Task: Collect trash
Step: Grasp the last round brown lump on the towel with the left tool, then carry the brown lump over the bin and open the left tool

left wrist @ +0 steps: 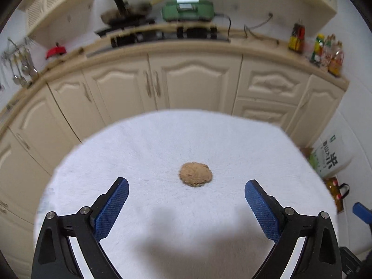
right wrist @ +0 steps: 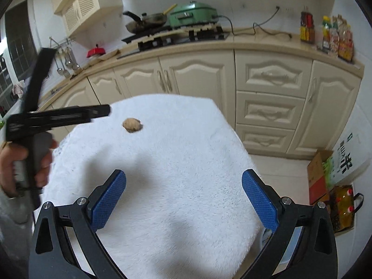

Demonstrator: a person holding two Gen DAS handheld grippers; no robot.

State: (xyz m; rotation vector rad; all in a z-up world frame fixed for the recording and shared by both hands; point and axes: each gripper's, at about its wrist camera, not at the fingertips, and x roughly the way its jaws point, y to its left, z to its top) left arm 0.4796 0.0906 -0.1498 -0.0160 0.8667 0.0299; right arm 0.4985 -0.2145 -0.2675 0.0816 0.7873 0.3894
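A brown crumpled lump of trash point(left wrist: 195, 174) lies on the white fluffy cloth point(left wrist: 162, 144) that covers the table. In the left wrist view my left gripper point(left wrist: 186, 190) is open and empty, its blue pads wide apart just short of the lump. In the right wrist view the lump point(right wrist: 132, 124) is farther off at the upper left. My right gripper point(right wrist: 184, 182) is open and empty above the near part of the cloth point(right wrist: 186, 162). The left tool's black body point(right wrist: 58, 116), held by a hand, shows at the left of that view.
Cream kitchen cabinets point(right wrist: 197, 79) run behind the table, with a stove, a pan point(right wrist: 146, 21) and a green cooker point(right wrist: 193, 14) on the counter. Bottles point(right wrist: 334, 37) stand at the counter's right end. A cardboard box point(right wrist: 318, 174) and bags point(right wrist: 344, 207) sit on the floor at the right.
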